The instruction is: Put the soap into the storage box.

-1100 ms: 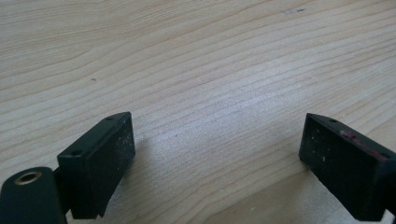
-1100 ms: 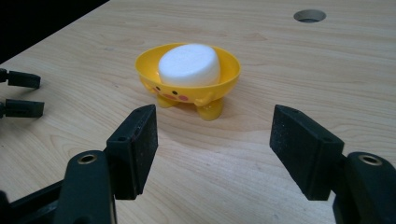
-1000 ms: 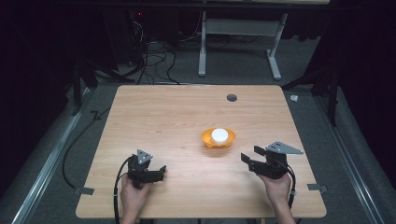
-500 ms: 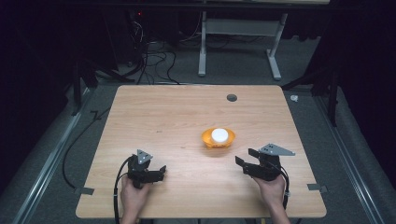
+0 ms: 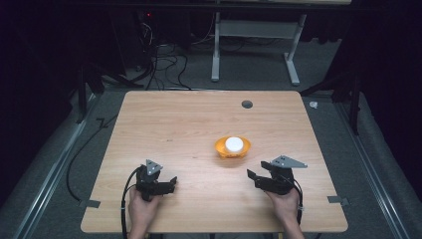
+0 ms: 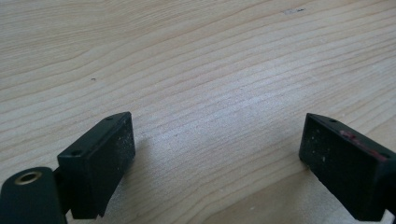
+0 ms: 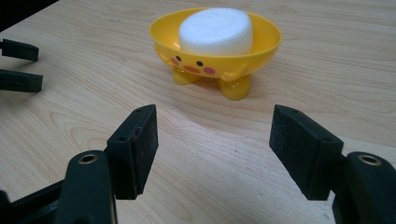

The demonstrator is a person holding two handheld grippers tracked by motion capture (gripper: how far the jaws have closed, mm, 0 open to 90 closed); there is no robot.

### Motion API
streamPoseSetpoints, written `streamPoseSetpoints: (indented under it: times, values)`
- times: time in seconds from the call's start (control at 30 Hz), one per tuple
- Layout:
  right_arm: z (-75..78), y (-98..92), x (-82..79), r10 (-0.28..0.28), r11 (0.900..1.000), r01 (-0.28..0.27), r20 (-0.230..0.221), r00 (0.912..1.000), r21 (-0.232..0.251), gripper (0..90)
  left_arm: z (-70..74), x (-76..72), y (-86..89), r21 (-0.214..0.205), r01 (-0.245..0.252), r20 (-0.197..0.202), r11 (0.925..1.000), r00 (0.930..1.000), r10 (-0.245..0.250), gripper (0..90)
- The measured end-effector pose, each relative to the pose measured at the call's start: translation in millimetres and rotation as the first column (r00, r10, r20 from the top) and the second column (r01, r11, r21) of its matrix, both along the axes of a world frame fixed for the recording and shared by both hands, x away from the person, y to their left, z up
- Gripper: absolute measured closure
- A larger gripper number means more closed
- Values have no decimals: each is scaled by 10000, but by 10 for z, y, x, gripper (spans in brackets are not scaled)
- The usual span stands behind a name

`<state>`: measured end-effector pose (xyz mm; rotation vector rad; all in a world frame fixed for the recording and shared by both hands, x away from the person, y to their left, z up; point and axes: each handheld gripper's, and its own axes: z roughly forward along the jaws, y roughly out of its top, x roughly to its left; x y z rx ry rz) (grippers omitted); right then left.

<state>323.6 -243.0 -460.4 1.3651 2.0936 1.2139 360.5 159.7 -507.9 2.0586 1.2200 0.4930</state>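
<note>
Soap dish (image 7: 212, 63), yellow and moulded as a duckling on stubby feet, standing upright on the bench (image 5: 174, 124) somewhat right of its middle, about halfway between the far and near edges. White oval block (image 7: 215, 30), probably soap, lying flat in the bowl and rising above its rim.

Right tongs (image 7: 212, 144) by the near edge toward the right side, pointed at the dish from a short way off, jaws parted with bare wood between them and gripping nothing. Left tongs (image 5: 173, 183) by the near edge toward the left side, well apart from the dish, jaws spread wide over bare wood, likewise empty.

Handling, as judged from the look of things: the dish appears to be thin, glossy plastic, so light, stiff and rather slippery, and liable to skid or tip on its small feet if pushed from one side. The block looks matte, with more purchase than the dish. It sits loose and could slide out if the dish tilts. Best hold for the block: across its short sides above the rim. Best hold for the dish: over the rim, one jaw inside and one outside, kept level.
</note>
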Motion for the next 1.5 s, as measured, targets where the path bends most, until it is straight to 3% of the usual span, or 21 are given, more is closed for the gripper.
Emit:
streamPoseSetpoints:
  times: [0.33, 0.7, 1.5]
  values:
    - [-78, 30, 15, -88, 9996, 83, -201, 9998, -260, 335, 0, 0, 0, -2, -2, 0, 10000, 10000, 2, 107]
    - [-187, 90, 56, -212, 9939, 174, -340, 9992, -1085, 334, 0, 0, 0, 2, 1, 0, 10000, 10000, -1, 107]
    - [-310, 146, 170, -633, 9863, 554, -462, 9969, -1555, 333, 0, -2, 1, -3, 4, 1, 10000, 10000, -4, 107]
